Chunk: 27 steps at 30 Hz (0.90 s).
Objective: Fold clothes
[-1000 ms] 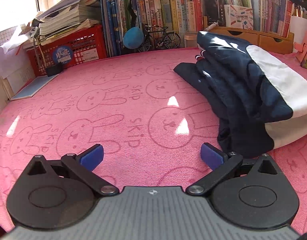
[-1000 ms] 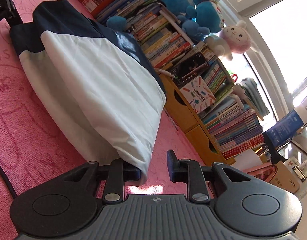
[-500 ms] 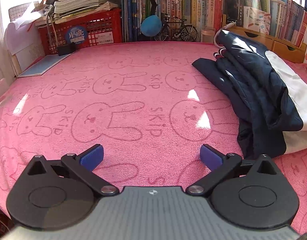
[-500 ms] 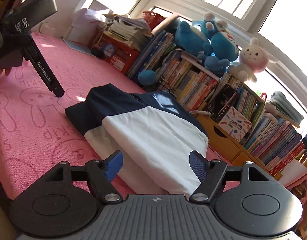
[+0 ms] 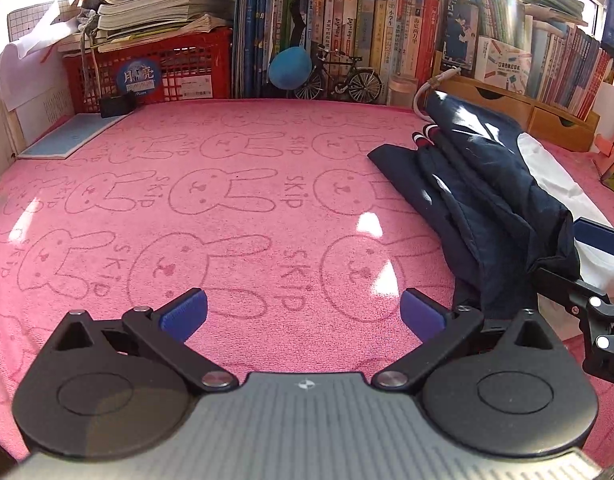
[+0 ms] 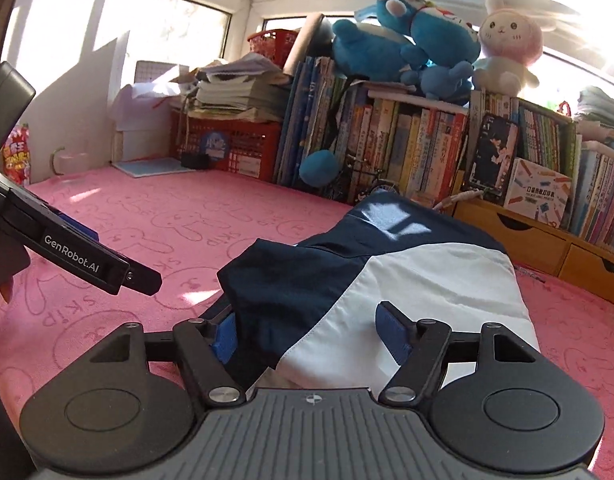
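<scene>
A folded navy-and-white garment (image 5: 491,196) lies on the pink rabbit-print cloth (image 5: 235,216) at the right of the left wrist view. My left gripper (image 5: 303,312) is open over bare cloth, to the left of the garment's near end. In the right wrist view the garment (image 6: 387,276) fills the middle. My right gripper (image 6: 311,334) is open, its fingers spread on either side of the garment's near edge, with the cloth between them but not pinched. The left gripper (image 6: 87,258) shows at the left edge of that view.
Rows of books (image 5: 387,36) and a red basket (image 5: 147,68) with stacked papers line the back. Wooden drawers (image 5: 547,116) stand at the back right. A small model bicycle (image 5: 339,78) and plush toys (image 6: 407,52) sit by the books. A white cable (image 5: 427,92) lies near the garment.
The right gripper opened, let go of the white edge, and swung to level with the garment. The left gripper drew back and tilted slightly, still open.
</scene>
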Motion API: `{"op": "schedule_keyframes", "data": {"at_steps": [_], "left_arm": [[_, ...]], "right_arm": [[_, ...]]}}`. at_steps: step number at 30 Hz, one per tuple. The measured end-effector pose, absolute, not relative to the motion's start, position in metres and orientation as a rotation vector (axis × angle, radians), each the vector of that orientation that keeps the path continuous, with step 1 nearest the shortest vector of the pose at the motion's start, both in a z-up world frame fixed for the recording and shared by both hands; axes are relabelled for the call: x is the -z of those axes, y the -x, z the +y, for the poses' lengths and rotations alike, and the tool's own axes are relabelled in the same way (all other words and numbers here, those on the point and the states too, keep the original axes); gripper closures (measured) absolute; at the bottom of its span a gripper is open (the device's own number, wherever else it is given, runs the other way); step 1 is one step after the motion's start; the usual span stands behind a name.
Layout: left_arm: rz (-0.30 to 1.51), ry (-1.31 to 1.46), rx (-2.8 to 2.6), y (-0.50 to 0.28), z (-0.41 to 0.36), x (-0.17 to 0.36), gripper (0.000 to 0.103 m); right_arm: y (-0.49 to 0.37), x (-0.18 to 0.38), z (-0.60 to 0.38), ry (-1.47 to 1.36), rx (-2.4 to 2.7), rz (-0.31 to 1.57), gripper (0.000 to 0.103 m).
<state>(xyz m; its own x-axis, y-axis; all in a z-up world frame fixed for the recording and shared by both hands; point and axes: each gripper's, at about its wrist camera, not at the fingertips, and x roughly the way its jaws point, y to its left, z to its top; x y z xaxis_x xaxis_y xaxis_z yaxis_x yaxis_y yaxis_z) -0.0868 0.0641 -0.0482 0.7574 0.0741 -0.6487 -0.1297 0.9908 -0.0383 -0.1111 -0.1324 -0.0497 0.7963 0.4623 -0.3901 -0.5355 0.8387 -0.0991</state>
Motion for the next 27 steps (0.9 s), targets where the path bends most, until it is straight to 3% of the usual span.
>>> {"op": "schedule_keyframes", "data": {"at_steps": [7,10,12,14,22,24,27], "left_arm": [[0.672,0.03,-0.041,0.068,0.043,0.039,0.0],[0.681,0.035,-0.023,0.063,0.037,0.042,0.0],[0.686,0.038,-0.012,0.06,0.032,0.045,0.0],[0.692,0.042,-0.001,0.057,0.027,0.047,0.0],[0.741,0.05,-0.017,0.05,0.024,0.065,0.0],[0.742,0.041,-0.022,0.051,0.022,0.068,0.0],[0.736,0.015,-0.027,0.052,0.019,0.069,0.0]], "right_arm": [[0.105,0.04,-0.16,-0.028,-0.506,0.327,0.037],[0.1,0.036,-0.169,-0.068,-0.464,0.317,0.054],[0.096,0.035,-0.173,-0.062,-0.442,0.32,0.073],[0.093,0.036,-0.175,-0.05,-0.432,0.335,0.08],[0.085,0.05,-0.155,-0.024,-0.526,0.435,0.077],[0.083,0.048,-0.156,-0.03,-0.486,0.426,0.091],[0.081,0.035,-0.177,-0.058,-0.38,0.369,0.094]]}}
